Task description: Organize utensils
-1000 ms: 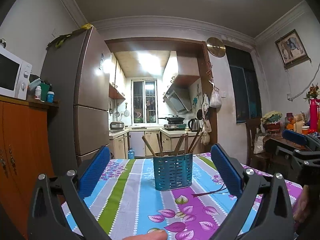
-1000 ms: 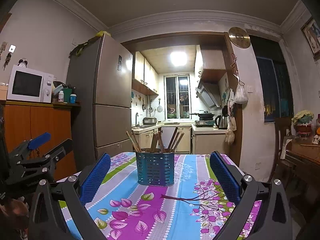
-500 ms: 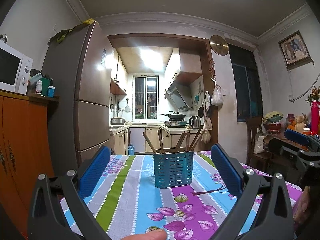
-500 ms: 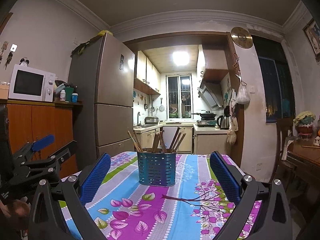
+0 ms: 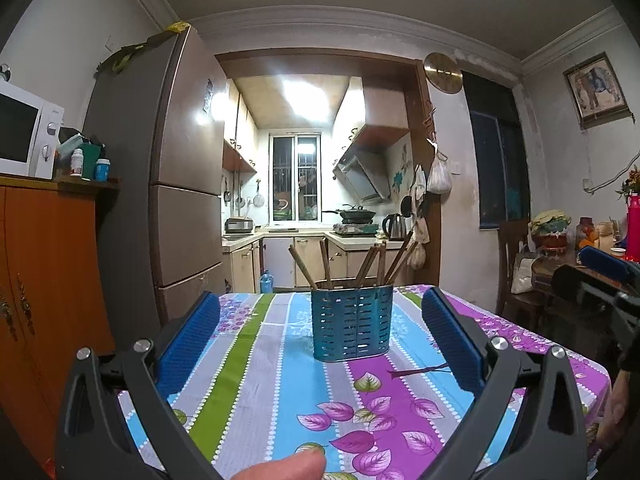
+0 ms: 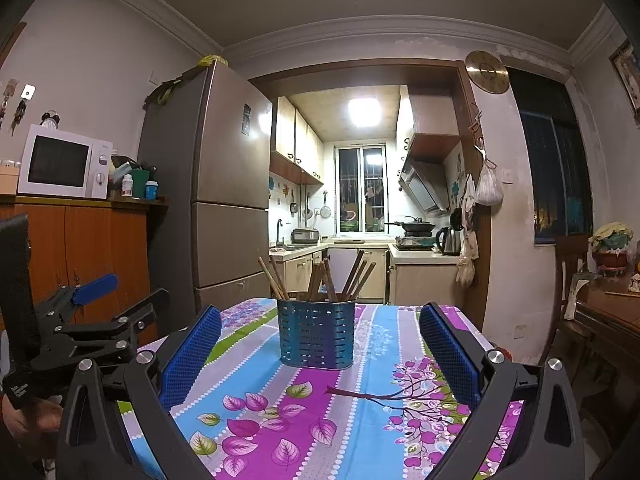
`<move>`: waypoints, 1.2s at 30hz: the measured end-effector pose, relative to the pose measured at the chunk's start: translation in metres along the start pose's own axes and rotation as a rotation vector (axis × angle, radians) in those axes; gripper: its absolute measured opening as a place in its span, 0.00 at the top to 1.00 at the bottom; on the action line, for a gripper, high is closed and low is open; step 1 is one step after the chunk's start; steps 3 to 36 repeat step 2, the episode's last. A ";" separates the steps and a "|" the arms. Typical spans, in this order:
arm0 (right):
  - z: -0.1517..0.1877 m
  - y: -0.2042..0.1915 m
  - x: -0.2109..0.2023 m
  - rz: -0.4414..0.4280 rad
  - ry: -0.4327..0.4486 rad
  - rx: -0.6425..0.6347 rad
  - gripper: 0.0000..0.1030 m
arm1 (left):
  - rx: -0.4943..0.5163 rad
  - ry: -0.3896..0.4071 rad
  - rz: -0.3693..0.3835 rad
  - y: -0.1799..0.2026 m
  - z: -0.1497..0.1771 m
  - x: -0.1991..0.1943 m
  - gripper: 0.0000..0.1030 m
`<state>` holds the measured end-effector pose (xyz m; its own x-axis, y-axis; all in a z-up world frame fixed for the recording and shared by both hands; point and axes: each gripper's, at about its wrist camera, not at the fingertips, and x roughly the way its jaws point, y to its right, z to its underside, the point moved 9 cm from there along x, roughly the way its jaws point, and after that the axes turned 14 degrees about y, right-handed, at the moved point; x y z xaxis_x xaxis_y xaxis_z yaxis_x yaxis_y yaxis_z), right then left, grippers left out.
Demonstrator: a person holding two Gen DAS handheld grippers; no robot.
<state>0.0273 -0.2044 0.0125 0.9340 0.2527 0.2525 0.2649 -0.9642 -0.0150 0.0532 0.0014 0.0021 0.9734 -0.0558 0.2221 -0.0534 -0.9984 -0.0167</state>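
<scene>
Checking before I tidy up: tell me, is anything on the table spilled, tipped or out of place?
Nothing stands out. The holder stands upright on the tablecloth with the chopsticks inside, merely leaning. No loose utensils show.

A ceiling light (image 6: 363, 111) is glowing over the kitchen beyond a tall fridge (image 6: 224, 184). A microwave (image 6: 64, 166) is sitting on an orange cabinet (image 6: 100, 248), and a round clock (image 6: 487, 72) is hanging beside a dark window (image 6: 556, 176).

Fridge (image 6: 224, 184) as landmark: microwave (image 6: 64, 166) on orange cabinet (image 6: 92, 248) to its left, lit kitchen with kettle (image 6: 448, 240) to its right, round wall clock (image 6: 487, 72) further right, floral-cloth tabletop (image 6: 280, 400) in front.
</scene>
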 end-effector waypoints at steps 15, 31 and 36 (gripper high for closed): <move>0.000 0.000 0.001 0.000 -0.001 -0.002 0.04 | 0.001 0.002 -0.004 0.000 -0.001 -0.001 0.05; 0.000 0.000 0.001 0.000 -0.001 -0.002 0.04 | 0.001 0.002 -0.004 0.000 -0.001 -0.001 0.05; 0.000 0.000 0.001 0.000 -0.001 -0.002 0.04 | 0.001 0.002 -0.004 0.000 -0.001 -0.001 0.05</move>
